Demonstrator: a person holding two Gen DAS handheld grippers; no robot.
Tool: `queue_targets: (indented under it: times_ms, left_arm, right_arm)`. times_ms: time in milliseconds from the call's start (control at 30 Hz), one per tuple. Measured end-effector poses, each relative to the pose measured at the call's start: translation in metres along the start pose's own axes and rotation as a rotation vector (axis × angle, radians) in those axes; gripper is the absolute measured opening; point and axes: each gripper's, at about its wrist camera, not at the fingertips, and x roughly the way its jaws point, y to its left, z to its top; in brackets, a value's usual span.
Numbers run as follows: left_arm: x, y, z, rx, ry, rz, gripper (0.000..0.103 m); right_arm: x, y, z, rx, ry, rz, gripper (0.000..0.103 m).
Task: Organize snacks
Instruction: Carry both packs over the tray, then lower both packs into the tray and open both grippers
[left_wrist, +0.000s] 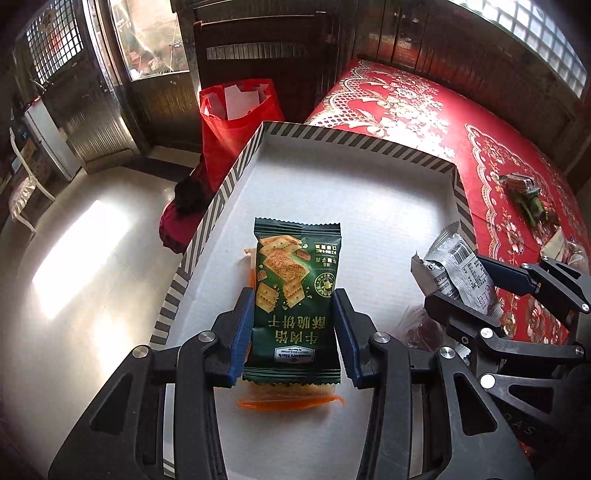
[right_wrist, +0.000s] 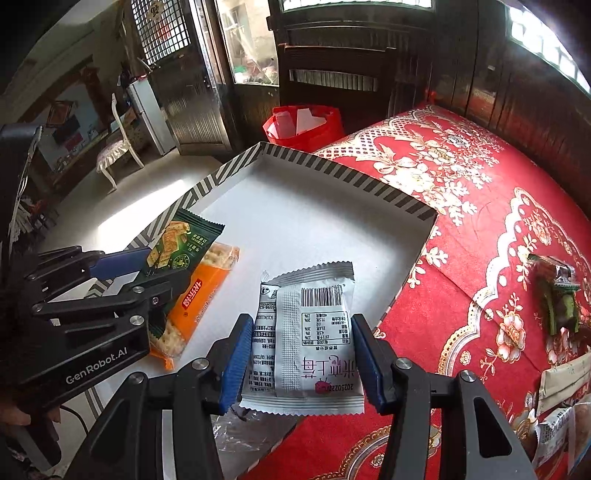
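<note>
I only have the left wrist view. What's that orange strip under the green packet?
Observer: An orange cracker packet lying in the striped box, beneath the green packet.
Operator: What does the right gripper hold?
Observer: The right gripper pinches a silver packet, with a second silver one tucked behind it.
Operator: More snacks outside the box?
Observer: Yes, several pale packets on the red cloth at the right edge.

My left gripper (left_wrist: 295, 325): black angular linkage arms, silver round screws, blue finger pads (left_wrist: 242, 332); "GenRobot.AI" was printed in white at the body's 6 o'clock. My right gripper (right_wrist: 300, 363): matching black frame, blue pads, silver screws.
</note>
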Motion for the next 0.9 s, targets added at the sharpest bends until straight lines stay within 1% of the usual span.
queue_targets:
  times_ms: [100, 167, 267, 367, 633, 700, 900]
  left_arm:
    - [0.002, 0.001, 0.0, -0.008, 0.002, 0.004, 0.041]
    - [0.005, 0.003, 0.0, -0.025, 0.017, -0.002, 0.042]
    - [0.008, 0.004, -0.001, -0.032, 0.033, -0.006, 0.042]
    - [0.006, 0.003, -0.001, -0.029, 0.023, 0.002, 0.042]
    - [-0.011, -0.001, 0.002, -0.026, -0.03, 0.018, 0.042]
    - [-0.017, -0.003, 0.003, -0.025, -0.047, 0.013, 0.045]
    - [-0.034, -0.013, 0.006, -0.014, -0.087, 0.01, 0.045]
  right_arm:
    - [0.007, 0.002, 0.003, 0.001, 0.009, 0.009, 0.052]
    - [0.011, 0.003, 0.004, 0.003, 0.016, 0.013, 0.052]
    - [0.015, 0.003, 0.006, 0.024, 0.023, 0.023, 0.056]
    - [0.014, 0.002, 0.003, 0.048, 0.02, 0.036, 0.057]
    - [-0.012, 0.001, -0.007, 0.065, -0.017, 0.042, 0.057]
    - [-0.02, 0.0, -0.009, 0.072, -0.034, 0.041, 0.057]
    - [-0.044, -0.009, -0.015, 0.092, -0.077, 0.022, 0.057]
